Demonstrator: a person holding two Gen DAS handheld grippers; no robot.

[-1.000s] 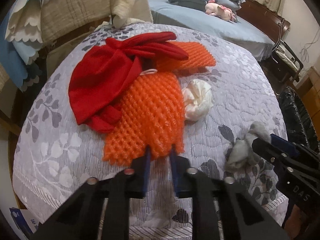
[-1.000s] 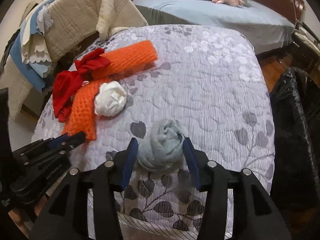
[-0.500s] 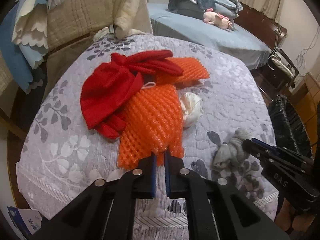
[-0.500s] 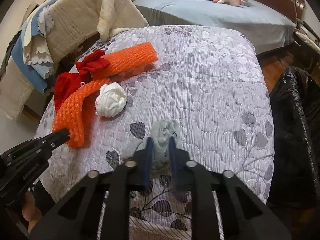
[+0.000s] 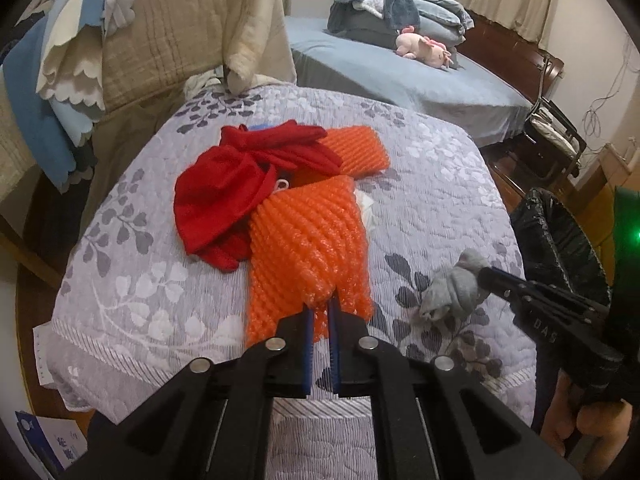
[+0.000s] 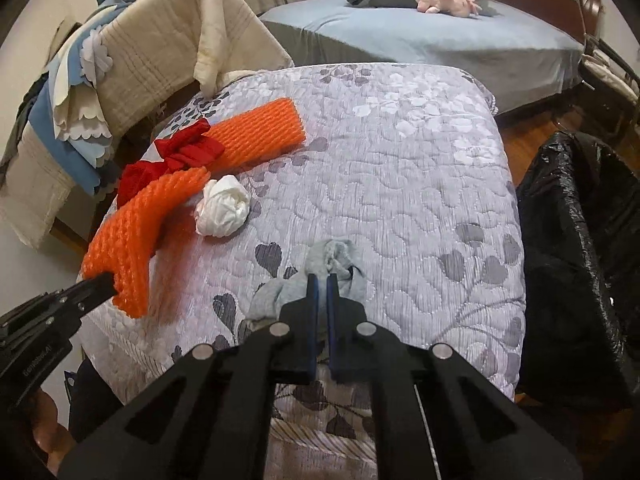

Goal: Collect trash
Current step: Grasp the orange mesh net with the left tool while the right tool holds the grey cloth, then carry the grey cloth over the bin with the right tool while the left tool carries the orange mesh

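My left gripper [image 5: 319,307] is shut on the near end of an orange foam net [image 5: 308,240], lifted off the quilted bed [image 5: 432,200]; it also shows in the right wrist view [image 6: 136,224]. My right gripper [image 6: 320,280] is shut on a grey crumpled cloth [image 6: 332,260], also seen in the left wrist view [image 5: 456,286]. A second orange foam net [image 6: 256,136] lies further back under a red cloth [image 5: 224,196]. A white crumpled wad [image 6: 223,212] lies beside the nets.
A bin lined with a black bag [image 6: 580,248] stands at the bed's right side. Blankets hang over a rack [image 6: 152,52] at the left. A second bed with a pink plush toy [image 6: 444,0] is behind.
Both grippers have closed, the left on the orange net's end, the right on the grey cloth. Both have pulled back and up, lifting their items.
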